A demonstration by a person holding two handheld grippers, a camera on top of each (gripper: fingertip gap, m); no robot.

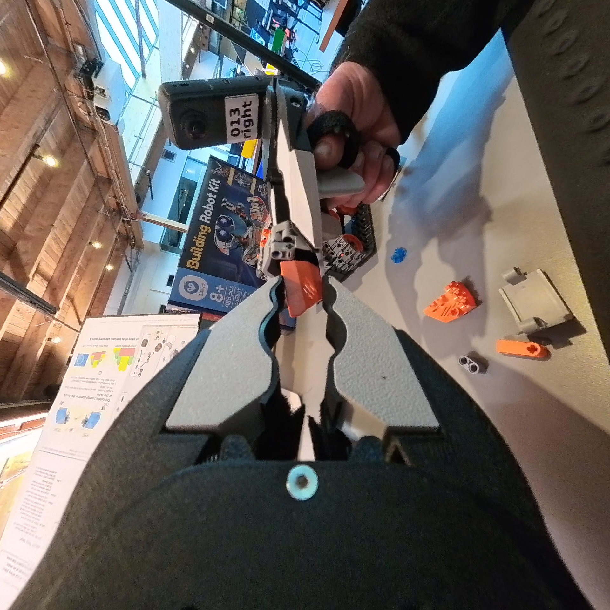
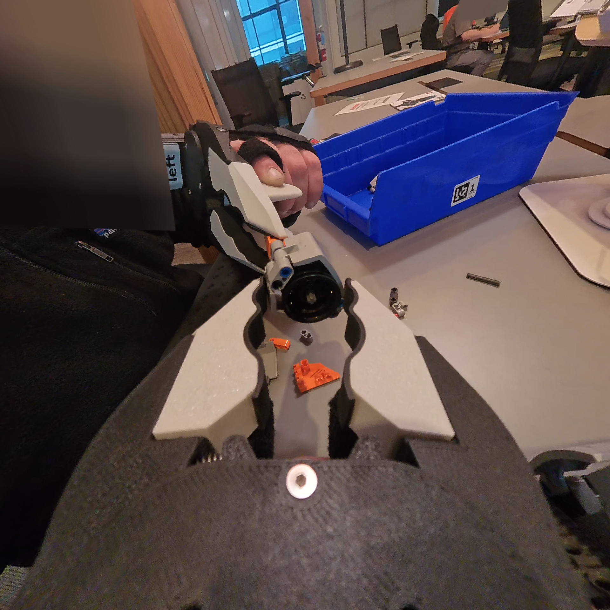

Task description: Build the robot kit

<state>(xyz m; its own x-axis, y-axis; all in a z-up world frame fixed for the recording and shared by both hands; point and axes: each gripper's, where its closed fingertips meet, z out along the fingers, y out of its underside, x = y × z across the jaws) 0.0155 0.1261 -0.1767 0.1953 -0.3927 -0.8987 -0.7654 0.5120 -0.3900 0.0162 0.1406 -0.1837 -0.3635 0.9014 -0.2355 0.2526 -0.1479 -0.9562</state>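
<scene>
- The left claw (image 1: 302, 290) pinched an orange wedge panel (image 1: 302, 292) at its fingertips; that panel sat on the end of a small brick assembly held in the air above the counter (image 1: 462, 214).
- The right claw (image 2: 310, 297) gripped the same grey brick assembly (image 2: 305, 264) across its round black end (image 2: 310, 302); its fingers were pressed against both sides; the left claw met the assembly from the far side, a bare hand (image 2: 297, 178) behind it.
- On the counter below lay a loose orange wedge piece (image 2: 315, 376), a small orange beam (image 2: 280, 343), a small grey two-hole connector (image 2: 307, 336) and a grey panel (image 1: 534, 303); a tiny blue piece (image 1: 398, 254) lay apart from them.
- A blue plastic bin (image 2: 445, 158) stood on the counter beyond the claws; a short dark axle (image 2: 483, 281) lay near it.
- A dark blue kit box (image 1: 211, 257) stood behind the assembly; an instruction sheet (image 1: 99, 379) lay beside it.
</scene>
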